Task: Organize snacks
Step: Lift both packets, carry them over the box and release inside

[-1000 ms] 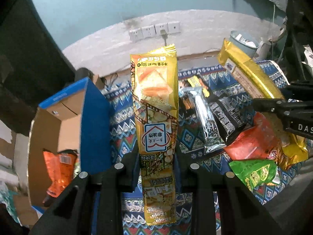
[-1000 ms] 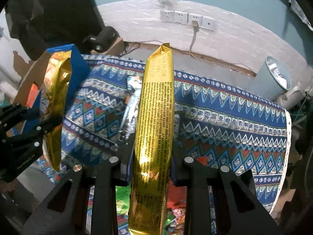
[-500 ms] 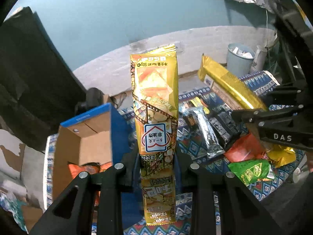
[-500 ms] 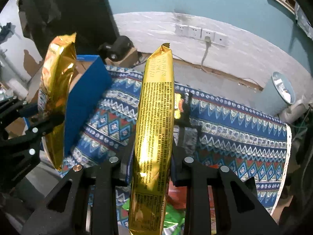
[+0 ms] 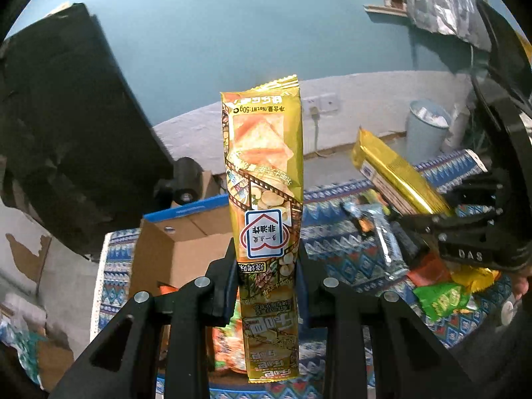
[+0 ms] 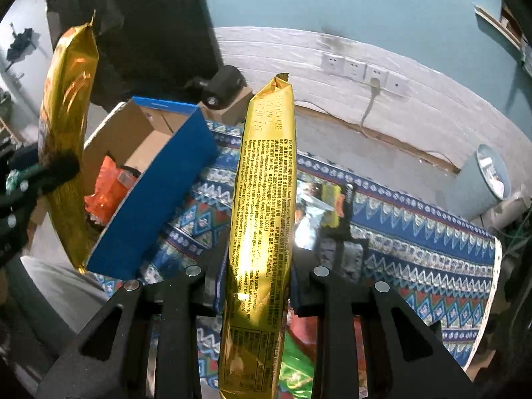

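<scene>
Both views are dimly and unevenly lit, with a cool cast over the teal wall (image 5: 249, 33). Strong glare is thrown off the gold snack packet (image 6: 262, 232), washing out part of its print. Straight lines are bowed by fisheye distortion, corners are vignetted black, and fine detail is softened.

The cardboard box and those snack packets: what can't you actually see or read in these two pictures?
- Cardboard box, right wrist view: its blue wall hides most of the contents; only an orange packet shows.
- Same box, left wrist view: the held yellow packet and the fingers block it.
- Gold packet, right wrist view: bottom cut off by the edge.
- Pile of snacks: labels too small.
</scene>
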{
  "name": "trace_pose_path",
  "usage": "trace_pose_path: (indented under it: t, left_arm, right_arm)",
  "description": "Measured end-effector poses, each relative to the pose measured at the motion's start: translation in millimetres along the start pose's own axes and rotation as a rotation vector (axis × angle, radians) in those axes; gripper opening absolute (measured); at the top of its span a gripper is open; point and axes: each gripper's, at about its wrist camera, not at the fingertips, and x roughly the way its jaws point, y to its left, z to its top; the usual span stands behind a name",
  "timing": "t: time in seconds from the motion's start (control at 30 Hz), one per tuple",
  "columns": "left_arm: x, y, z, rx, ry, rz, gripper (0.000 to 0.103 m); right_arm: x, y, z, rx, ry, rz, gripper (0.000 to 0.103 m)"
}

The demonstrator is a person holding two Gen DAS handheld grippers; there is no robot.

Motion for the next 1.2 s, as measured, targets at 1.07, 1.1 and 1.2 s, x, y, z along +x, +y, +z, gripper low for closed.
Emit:
trace_pose_path:
  t: [1.07, 1.1, 1.2]
  left_arm:
    - [110.0, 121.0, -80.2, -0.213, 0.263, 0.116, 0.034]
    - [109.9, 123.0, -81.5, -0.218, 0.264, 0.112, 0.037]
    - [106.0, 125.6, -83.7, -0.219, 0.254, 0.115, 0.038]
  right_arm:
    - [73.7, 138.6, 66.5, -0.16, 0.073, 0.125, 0.027]
    - [76.5, 144.2, 68.7, -0.167, 0.076, 0.126, 0.027]
    - [84.8, 156.4, 73.9, -0.174, 0.091, 0.141, 0.027]
